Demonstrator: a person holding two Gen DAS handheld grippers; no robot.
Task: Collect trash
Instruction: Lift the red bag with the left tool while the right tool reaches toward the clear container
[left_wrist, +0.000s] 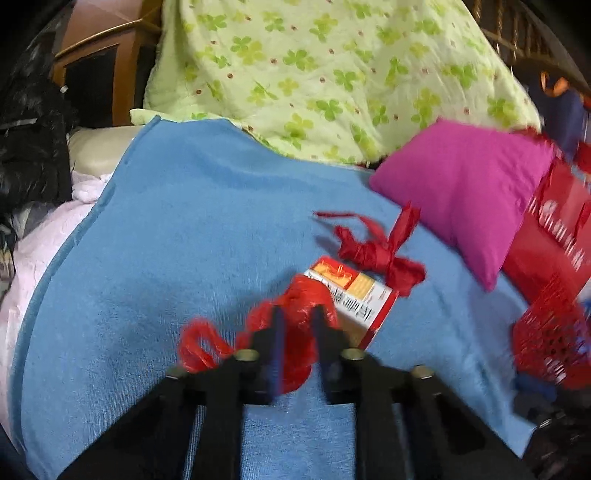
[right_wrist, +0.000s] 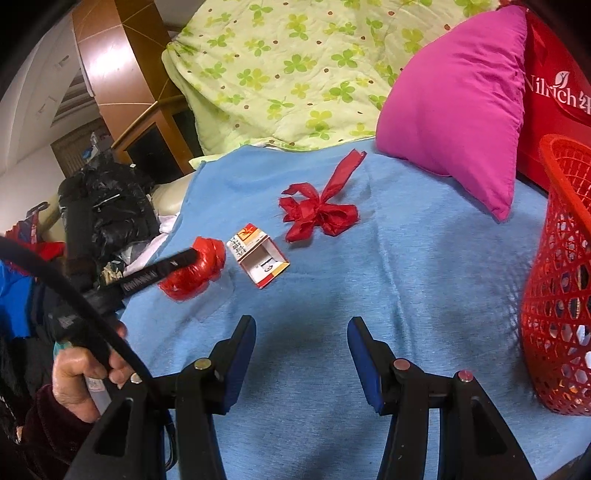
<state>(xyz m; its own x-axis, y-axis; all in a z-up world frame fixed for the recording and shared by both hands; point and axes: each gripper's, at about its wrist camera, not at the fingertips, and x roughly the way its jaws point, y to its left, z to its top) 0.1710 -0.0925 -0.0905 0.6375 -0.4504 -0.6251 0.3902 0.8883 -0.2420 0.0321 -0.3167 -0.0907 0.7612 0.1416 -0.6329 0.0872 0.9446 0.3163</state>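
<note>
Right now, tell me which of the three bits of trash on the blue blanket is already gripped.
The crumpled red plastic bag: the left gripper is shut on it. The small carton and the red ribbon bow lie free.

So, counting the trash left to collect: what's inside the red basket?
Through the red basket's mesh only pale and dark patches show. Its wall hides the inside, so whether anything lies in it cannot be told.

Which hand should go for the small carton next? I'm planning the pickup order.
Right. The left tongs are shut on the red plastic bag, so they are busy. The right tongs stand open and empty over the blue towel, with the carton lying ahead of them.
</note>
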